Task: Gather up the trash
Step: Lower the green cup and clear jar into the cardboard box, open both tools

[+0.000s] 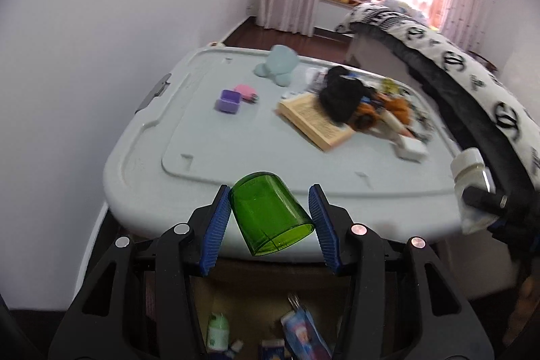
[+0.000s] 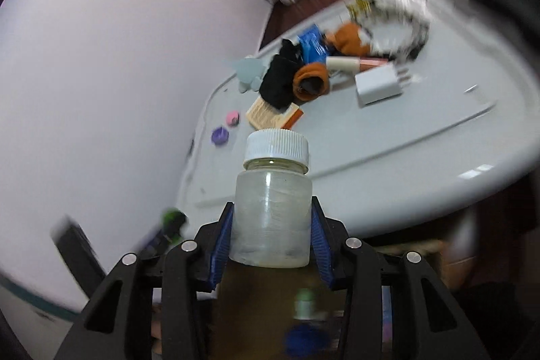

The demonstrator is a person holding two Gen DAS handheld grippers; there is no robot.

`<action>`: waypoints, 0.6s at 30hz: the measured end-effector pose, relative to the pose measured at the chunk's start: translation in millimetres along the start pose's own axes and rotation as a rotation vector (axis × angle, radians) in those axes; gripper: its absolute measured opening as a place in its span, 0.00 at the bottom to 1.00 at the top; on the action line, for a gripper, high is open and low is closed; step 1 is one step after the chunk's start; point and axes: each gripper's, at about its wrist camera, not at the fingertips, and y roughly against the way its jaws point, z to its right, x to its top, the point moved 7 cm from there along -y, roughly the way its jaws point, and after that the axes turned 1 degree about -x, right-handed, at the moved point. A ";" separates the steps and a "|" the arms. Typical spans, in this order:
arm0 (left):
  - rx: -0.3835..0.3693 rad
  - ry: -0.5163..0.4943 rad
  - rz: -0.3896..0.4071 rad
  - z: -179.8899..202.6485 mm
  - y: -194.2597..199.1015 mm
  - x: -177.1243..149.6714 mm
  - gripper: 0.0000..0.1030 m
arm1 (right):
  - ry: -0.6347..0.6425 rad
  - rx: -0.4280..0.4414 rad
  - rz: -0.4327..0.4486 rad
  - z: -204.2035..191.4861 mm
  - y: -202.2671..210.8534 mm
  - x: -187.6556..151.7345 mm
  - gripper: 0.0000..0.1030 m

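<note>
- My left tool (image 1: pixel 270 218) is clamped on a green cup (image 1: pixel 270 215), tilted with its open mouth toward me, held just past the near edge of the grey bin lid (image 1: pixel 141 157) that serves as my counter.
- My right tool (image 2: pixel 271 231) is clamped on a clear jar (image 2: pixel 272 215) with a white ribbed cap (image 2: pixel 276 145), upright between the blue pads (image 2: pixel 221 242); in the left view that jar sits off the lid's right edge.
- Below both tools I see a brown container (image 1: pixel 256 302) already holding a small green-and-white bottle (image 1: pixel 217 333) and some blue packaging (image 1: pixel 303 333), so I judge part of the collecting is done.
- Both held pieces are not yet dropped; I reckon that is the step in hand.
- Farther out the lid is well cluttered: an open book (image 1: pixel 314 120), a white charger (image 2: pixel 379 85), a black and orange cloth heap (image 1: pixel 351 100), a purple box (image 1: pixel 228 101), a pink item (image 1: pixel 245 91) and a pale blue toy (image 1: pixel 278 64).
- Which of those count as trash I cannot tell.
</note>
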 end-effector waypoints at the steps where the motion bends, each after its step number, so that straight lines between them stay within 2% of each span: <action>1: -0.009 -0.010 -0.005 2.7 7.2 -5.8 0.46 | 0.058 -0.036 0.026 -4.3 12.9 -17.5 0.41; 3: -0.029 -0.037 -0.019 8.6 24.4 -21.7 0.46 | 0.120 -0.079 0.053 -6.7 28.7 -44.5 0.41; 5: -0.041 -0.078 -0.037 14.4 43.8 -46.8 0.46 | 0.142 -0.090 0.043 -5.5 38.4 -75.3 0.41; 9: -0.038 -0.119 -0.104 16.5 55.0 -92.6 0.46 | 0.163 -0.149 -0.046 6.5 19.8 -125.9 0.41; 13: -0.014 -0.160 -0.238 15.4 37.0 -142.2 0.46 | 0.124 -0.197 -0.135 27.9 -6.7 -146.7 0.41; 15: -0.014 -0.163 -0.271 15.4 30.1 -149.5 0.46 | 0.109 -0.205 -0.151 32.8 -7.1 -151.2 0.40; 18: -0.012 -0.173 -0.280 16.1 26.2 -152.5 0.46 | 0.113 -0.219 -0.162 35.4 -10.1 -154.1 0.40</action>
